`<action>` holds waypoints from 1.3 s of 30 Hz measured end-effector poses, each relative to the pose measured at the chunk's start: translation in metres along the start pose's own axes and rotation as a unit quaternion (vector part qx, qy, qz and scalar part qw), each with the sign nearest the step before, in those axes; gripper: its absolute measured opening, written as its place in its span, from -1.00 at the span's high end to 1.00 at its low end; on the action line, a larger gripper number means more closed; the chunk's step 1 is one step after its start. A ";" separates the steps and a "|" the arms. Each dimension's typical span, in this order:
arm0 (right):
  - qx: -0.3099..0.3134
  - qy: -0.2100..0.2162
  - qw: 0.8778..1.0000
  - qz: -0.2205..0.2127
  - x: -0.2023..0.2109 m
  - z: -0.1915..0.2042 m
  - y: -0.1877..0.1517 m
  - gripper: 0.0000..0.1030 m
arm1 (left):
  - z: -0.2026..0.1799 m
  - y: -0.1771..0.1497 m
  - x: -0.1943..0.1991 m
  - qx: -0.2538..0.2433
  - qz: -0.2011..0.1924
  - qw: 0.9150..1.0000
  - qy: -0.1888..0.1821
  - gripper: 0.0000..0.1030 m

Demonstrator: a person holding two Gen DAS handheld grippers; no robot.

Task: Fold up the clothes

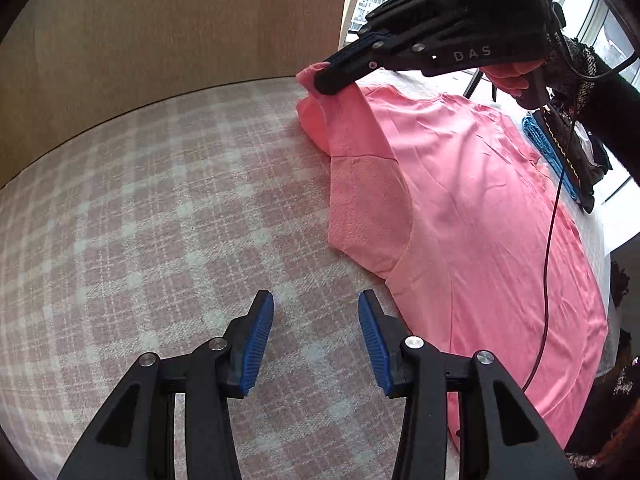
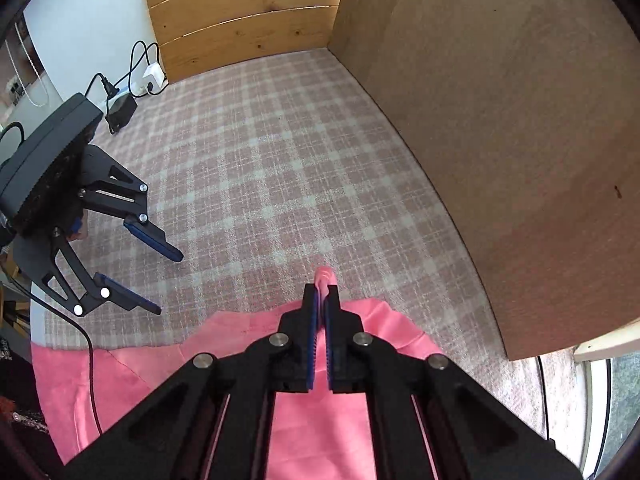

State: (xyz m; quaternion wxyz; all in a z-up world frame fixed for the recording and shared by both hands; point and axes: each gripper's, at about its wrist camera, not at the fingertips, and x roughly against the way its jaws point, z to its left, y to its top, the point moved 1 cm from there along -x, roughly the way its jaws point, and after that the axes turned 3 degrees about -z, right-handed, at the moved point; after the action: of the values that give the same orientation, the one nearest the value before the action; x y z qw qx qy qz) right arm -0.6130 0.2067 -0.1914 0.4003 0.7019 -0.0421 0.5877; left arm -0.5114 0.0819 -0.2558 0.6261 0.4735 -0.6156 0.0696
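Pinching pink shirt [image 2: 320,432] edge: right gripper [image 2: 321,292] | left gripper [image 1: 316,312] beside

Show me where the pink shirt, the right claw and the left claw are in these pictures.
pink shirt [image 1: 480,208], left wrist view, on its flat body panel.
right claw [image 2: 322,292], right wrist view, between its tips, shut on shirt fabric.
left claw [image 1: 316,312], left wrist view, between its open tips.
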 end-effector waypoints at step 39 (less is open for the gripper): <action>-0.052 -0.024 0.998 0.020 -0.061 -0.009 0.014 0.67 | -0.014 -0.015 0.006 -0.022 0.016 0.999 0.046 1.00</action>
State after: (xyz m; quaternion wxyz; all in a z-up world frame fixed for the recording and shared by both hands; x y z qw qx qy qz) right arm -0.6464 0.1775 -0.2362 0.4233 0.6932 -0.0959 0.5754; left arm -0.4900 0.0796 -0.2555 0.6629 0.4457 -0.5951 0.0878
